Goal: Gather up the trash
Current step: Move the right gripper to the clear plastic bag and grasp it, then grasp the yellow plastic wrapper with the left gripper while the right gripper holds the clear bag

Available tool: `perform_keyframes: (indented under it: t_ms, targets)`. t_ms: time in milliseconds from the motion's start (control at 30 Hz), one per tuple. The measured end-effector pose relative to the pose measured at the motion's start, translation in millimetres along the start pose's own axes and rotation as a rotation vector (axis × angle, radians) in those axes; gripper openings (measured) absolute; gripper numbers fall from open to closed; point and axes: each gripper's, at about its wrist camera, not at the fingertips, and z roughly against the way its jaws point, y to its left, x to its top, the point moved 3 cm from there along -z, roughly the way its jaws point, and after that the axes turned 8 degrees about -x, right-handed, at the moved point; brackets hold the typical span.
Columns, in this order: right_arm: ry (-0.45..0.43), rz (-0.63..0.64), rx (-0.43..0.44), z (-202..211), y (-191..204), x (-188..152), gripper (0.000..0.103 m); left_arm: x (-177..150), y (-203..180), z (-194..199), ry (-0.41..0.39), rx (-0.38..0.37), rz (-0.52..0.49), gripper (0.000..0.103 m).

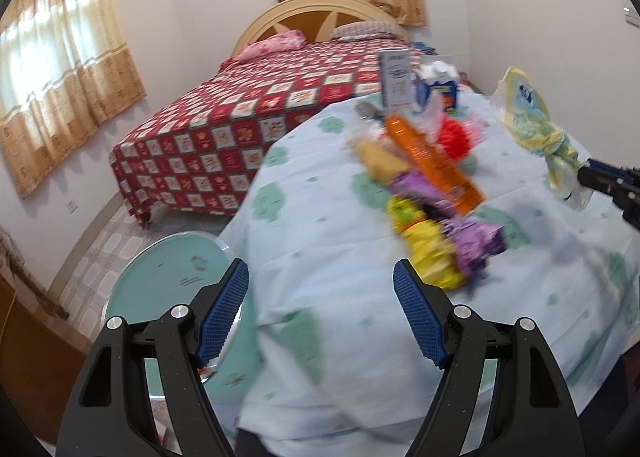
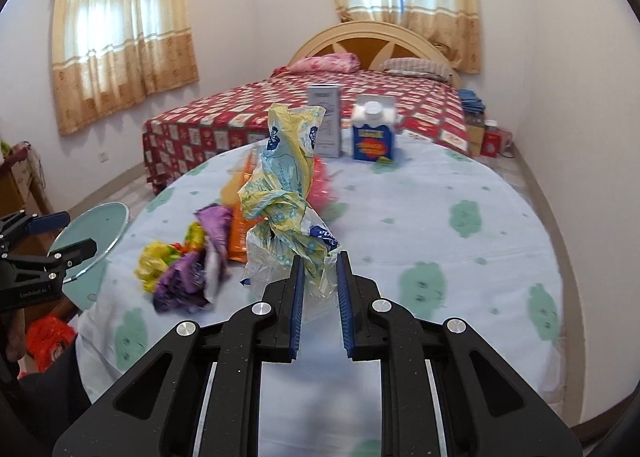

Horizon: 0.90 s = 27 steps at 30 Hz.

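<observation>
A: Where is the crumpled yellow-and-blue wrapper [image 2: 290, 193] sitting relative to the right hand-held gripper [image 2: 319, 257]?

B: Its lower, clear-plastic end is sitting between the two blue pads, which are pinching in on it. The rest is standing up and away from the fingertips, above the worktop [image 2: 460, 257] with its pale blue, green-patched cloth.

A: And the left hand-held gripper [image 1: 322, 277]?

B: It is hanging with its fingers spread wide and nothing between them, over the near edge of the worktop. The pile of wrappers [image 1: 444, 241], purple and yellow, is lying just ahead and to its right, with an orange packet [image 1: 434, 165] behind it.

A: How are the two tools posing?

B: Both are pointing forward across the worktop toward the bed [image 2: 320, 109]. From the left wrist view, the right one is reaching in from the right edge, holding the wrapper aloft.

A: Anything hard to read?

B: The left view is blurring the pile. The blue carton [image 2: 374, 133] and grey box [image 2: 326, 125] at the far side are standing upright; their print is too small to tell. A round glass top [image 1: 168, 281] is partly hiding behind the left fingers.
</observation>
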Motion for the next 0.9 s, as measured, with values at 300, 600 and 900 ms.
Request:
perform_keyframes:
  t_ms: [300,600,900]
  targets:
    - [0.010,-0.033,-0.017,-4,-23,-17,0.017,4,-37,-34,0.058,-0.046,-0.010,0.073]
    - [-0.006,-0.022,0.002,-3,-13,-19,0.017,-3,-42,-49,0.123,-0.117,-0.049,0.018]
    - [-0.041,0.000,0.015,4,-1,-11,0.017,12,-8,-1,0.014,-0.074,-0.101,0.016]
